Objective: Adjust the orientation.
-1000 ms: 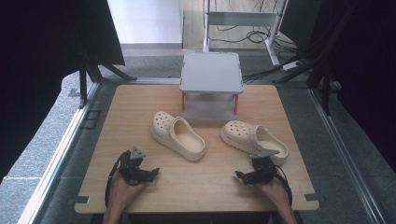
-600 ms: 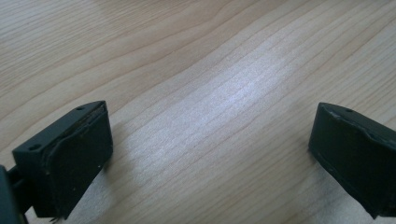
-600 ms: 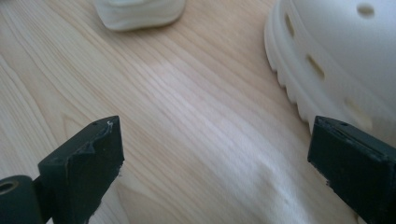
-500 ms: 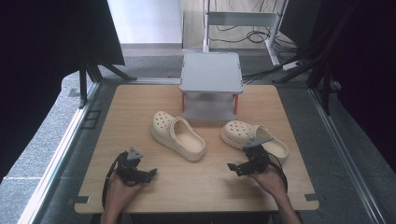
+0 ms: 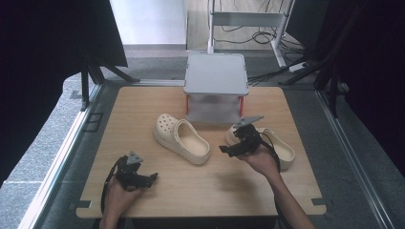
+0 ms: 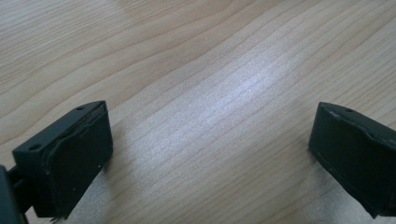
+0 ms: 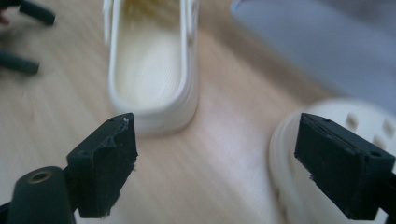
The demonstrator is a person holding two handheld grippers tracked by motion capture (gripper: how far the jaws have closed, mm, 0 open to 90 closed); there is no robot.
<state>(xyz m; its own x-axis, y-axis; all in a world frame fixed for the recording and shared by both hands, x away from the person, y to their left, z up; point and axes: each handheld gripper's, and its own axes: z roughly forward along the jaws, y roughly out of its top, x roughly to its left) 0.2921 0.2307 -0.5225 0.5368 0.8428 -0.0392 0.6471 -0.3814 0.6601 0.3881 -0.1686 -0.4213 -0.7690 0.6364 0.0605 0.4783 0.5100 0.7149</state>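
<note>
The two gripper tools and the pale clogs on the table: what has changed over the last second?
The right gripper has lifted off the near edge of the table and moved up-picture, over the right clog and toward the left clog. Its jaws have just been closing a little but stand apart with nothing between them. The left gripper stayed put, open over bare wood. Both clogs and the grey box kept their places.
</note>
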